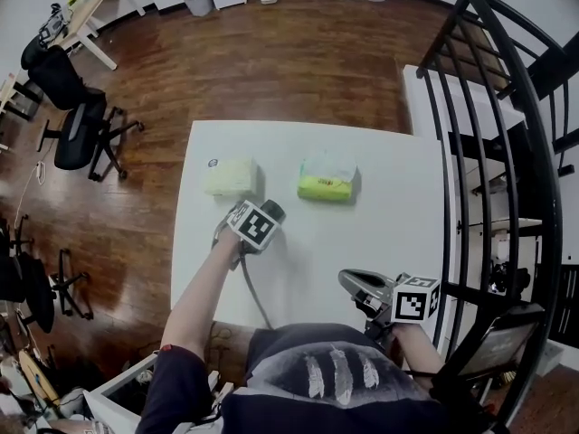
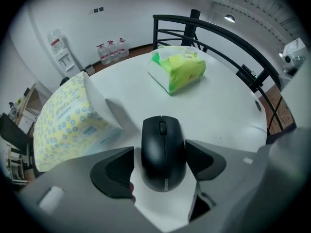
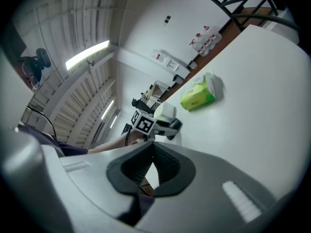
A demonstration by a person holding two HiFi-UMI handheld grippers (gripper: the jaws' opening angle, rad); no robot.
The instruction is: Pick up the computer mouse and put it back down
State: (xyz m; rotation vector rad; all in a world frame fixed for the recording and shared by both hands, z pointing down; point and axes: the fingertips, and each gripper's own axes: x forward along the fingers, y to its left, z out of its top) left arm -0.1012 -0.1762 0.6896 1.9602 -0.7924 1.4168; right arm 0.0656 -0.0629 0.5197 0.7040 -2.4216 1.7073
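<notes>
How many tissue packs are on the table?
2. A pale yellow pack lies on the left side in the head view; a green pack lies to its right, apart from it. No others seem to be hidden.

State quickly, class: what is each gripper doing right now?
Left gripper: open, computer mouse between its jaws, not gripped.
Right gripper: closed, empty.

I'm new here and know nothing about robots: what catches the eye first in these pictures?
A black computer mouse lies on the white table between the open left tongs. Beyond it sit a green tissue pack and, to the left, a yellow dotted pack. The right tongs hang shut by the table's near edge.
</notes>
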